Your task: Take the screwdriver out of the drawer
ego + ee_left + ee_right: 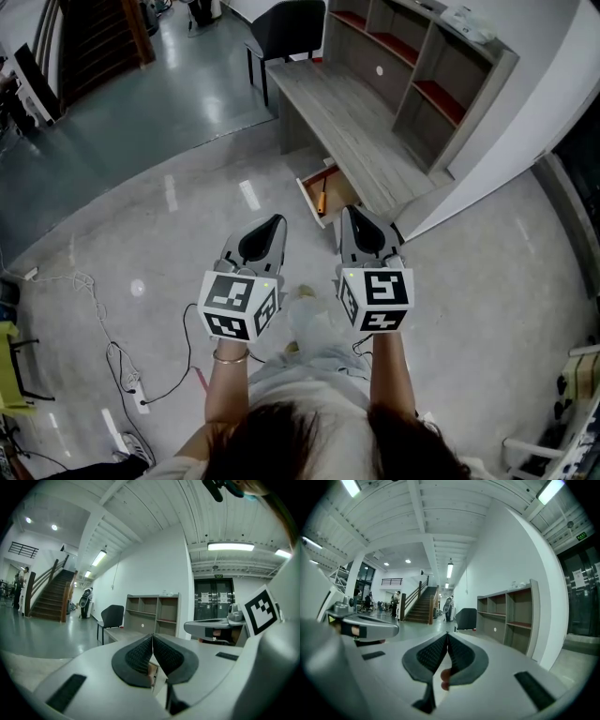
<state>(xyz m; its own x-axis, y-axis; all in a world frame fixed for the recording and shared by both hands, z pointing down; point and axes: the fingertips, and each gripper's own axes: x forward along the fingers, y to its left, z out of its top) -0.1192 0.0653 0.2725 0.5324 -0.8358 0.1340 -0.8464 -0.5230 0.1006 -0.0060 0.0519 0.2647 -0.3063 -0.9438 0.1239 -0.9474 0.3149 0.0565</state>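
Observation:
An open drawer (330, 195) juts from the grey desk (349, 122) toward me, and an orange-handled screwdriver (321, 199) lies inside it. My left gripper (274, 221) hovers above the floor, just left of the drawer, with its jaws shut and empty. Beside it my right gripper (353, 213) is also shut on nothing, its tips close to the drawer's near right corner. In the left gripper view the black pads (140, 656) meet along one line, with the desk (123, 634) beyond. The right gripper view shows its pads (440, 653) pressed together too.
A dark chair (284, 33) stands at the desk's far end, and a shelf unit (427, 66) sits on the desk. Cables and a power strip (138, 395) trail over the polished floor at left. A staircase (419, 604) rises in the far hall.

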